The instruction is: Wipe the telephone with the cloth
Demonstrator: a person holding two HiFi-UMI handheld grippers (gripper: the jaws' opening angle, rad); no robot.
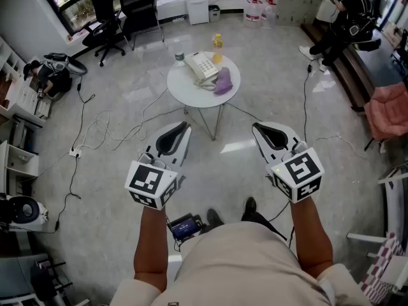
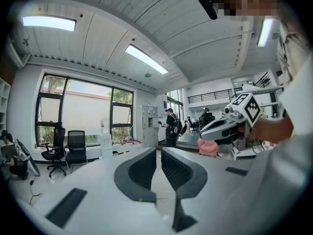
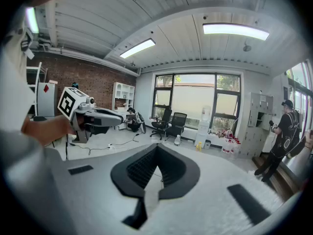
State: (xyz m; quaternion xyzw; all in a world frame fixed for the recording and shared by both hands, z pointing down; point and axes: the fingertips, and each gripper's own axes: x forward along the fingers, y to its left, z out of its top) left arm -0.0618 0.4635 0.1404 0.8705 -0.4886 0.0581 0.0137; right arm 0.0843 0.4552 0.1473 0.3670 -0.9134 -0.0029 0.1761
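Note:
A white telephone lies on a small round white table far ahead of me. A purple cloth is bunched just to its right. My left gripper and right gripper hover side by side over the floor, well short of the table, both shut with nothing between the jaws. In the left gripper view the left gripper has its jaws closed, and the right gripper shows off to the side. The right gripper view shows the right gripper closed too, with the left gripper beside it.
A yellow bottle and a green-capped bottle stand on the table behind the telephone. Cables trail over the floor to the left. Office chairs stand at the back, and a person sits at the upper right above a pink chair.

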